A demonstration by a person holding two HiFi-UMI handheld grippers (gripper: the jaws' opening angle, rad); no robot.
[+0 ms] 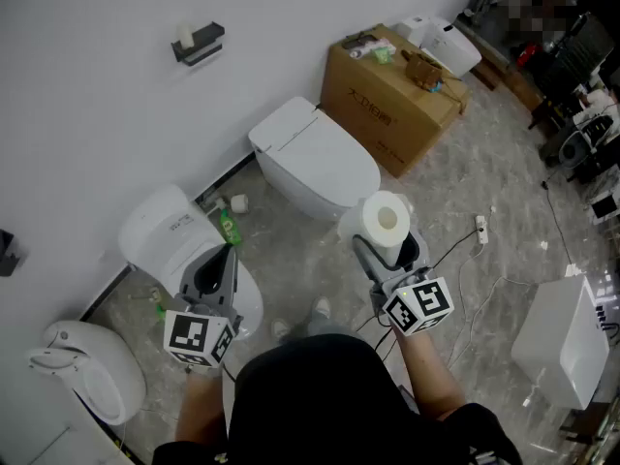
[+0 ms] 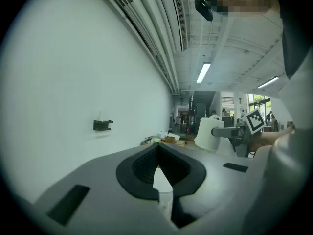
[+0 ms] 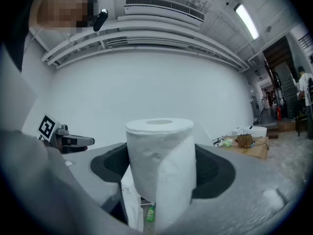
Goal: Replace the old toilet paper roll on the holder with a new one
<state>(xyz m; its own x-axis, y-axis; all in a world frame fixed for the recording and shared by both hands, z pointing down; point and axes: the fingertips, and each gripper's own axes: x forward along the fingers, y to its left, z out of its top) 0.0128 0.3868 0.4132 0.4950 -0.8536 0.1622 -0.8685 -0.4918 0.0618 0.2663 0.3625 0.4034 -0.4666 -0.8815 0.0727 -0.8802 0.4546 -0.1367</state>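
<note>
A new white toilet paper roll (image 1: pixel 386 219) stands upright between the jaws of my right gripper (image 1: pixel 388 243), which is shut on it. In the right gripper view the roll (image 3: pixel 159 163) fills the middle. A black holder (image 1: pixel 199 44) is fixed high on the white wall, with a small pale tube (image 1: pixel 184 36) standing on it. My left gripper (image 1: pixel 230 256) is shut with nothing in it, level with the right one and to its left. In the left gripper view the holder (image 2: pixel 102 125) shows far off on the wall, well apart from both grippers.
Three white toilets stand along the wall: one (image 1: pixel 315 160) ahead, one (image 1: pixel 179 240) under my left gripper, one (image 1: pixel 82 366) at lower left. A cardboard box (image 1: pixel 387 100) with clutter sits at the back right. A green bottle (image 1: pixel 228 226), cables (image 1: pixel 480 229) and a white tank (image 1: pixel 562 337) lie on the floor.
</note>
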